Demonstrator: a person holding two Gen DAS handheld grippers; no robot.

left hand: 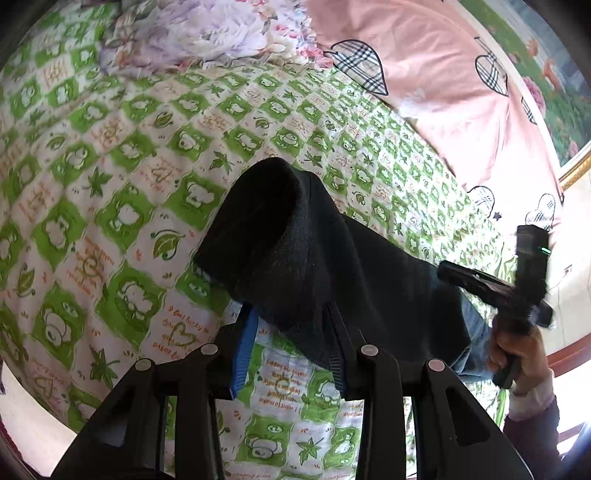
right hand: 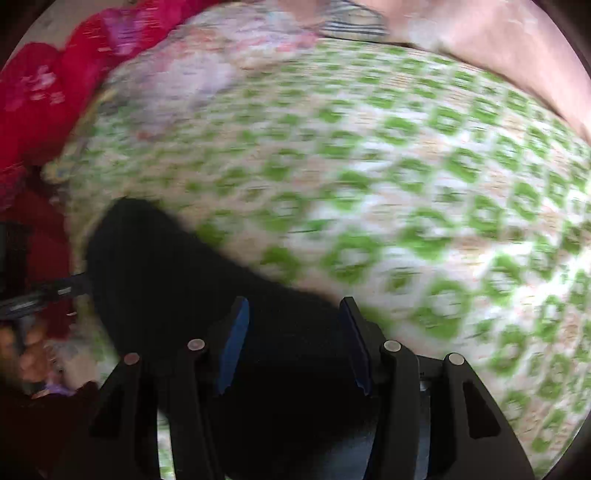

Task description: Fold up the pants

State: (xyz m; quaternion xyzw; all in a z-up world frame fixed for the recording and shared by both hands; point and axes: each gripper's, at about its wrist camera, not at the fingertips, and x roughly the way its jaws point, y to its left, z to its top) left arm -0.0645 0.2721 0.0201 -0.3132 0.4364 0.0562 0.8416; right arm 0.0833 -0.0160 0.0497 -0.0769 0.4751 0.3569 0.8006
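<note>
Black pants [left hand: 295,251] lie bunched on the green-and-white patterned bed sheet [left hand: 129,166]. In the left wrist view my left gripper [left hand: 288,325] is over their near edge, jaws apart, cloth draped between the blue-padded fingers [left hand: 243,343]. The right gripper's body [left hand: 517,280] shows at the right, hand-held, over the far part of the pants. In the blurred right wrist view the right gripper [right hand: 295,325] has its jaws apart with the black pants [right hand: 184,277] lying between and under them.
A pink quilt with checked hearts [left hand: 461,92] lies at the right, a floral blanket [left hand: 203,33] at the head of the bed. A red blanket [right hand: 44,92] lies off the left. The sheet [right hand: 406,184] spreads to the right.
</note>
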